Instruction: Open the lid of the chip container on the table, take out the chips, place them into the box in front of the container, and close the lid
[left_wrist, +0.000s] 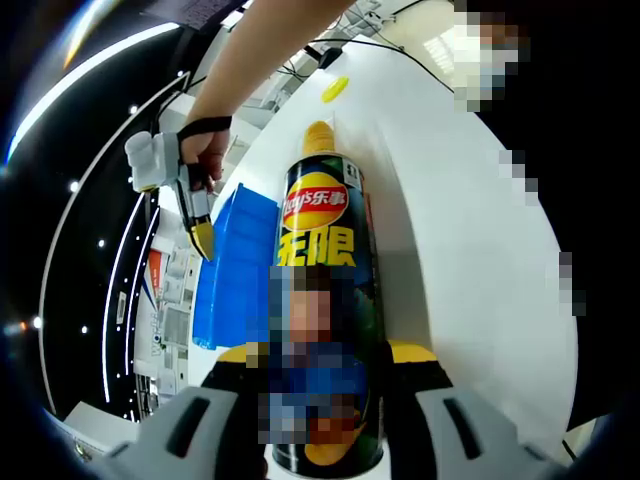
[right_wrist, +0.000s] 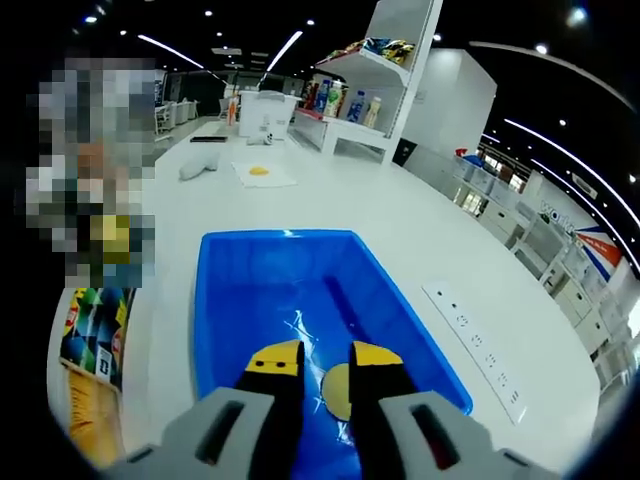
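In the left gripper view there is one tall chip container. The left gripper pinches it between its two yellow-tipped jaws, one on each side of the can. The can is open, and a stack of chips pokes out of its end at 12 o'clock. One yellow lid lies on the white table, further up at 12 o'clock. One blue box sits just beside the can, at 9 o'clock. A hand holds the other tool at 10 o'clock.

In the right gripper view the right gripper hangs over the blue box, jaws a little apart. One chip shows between them; I cannot tell if they squeeze it. At 9 o'clock is part of the can. At 12 o'clock, far off, stands one shelf with snacks. One power strip lies at 3 o'clock.
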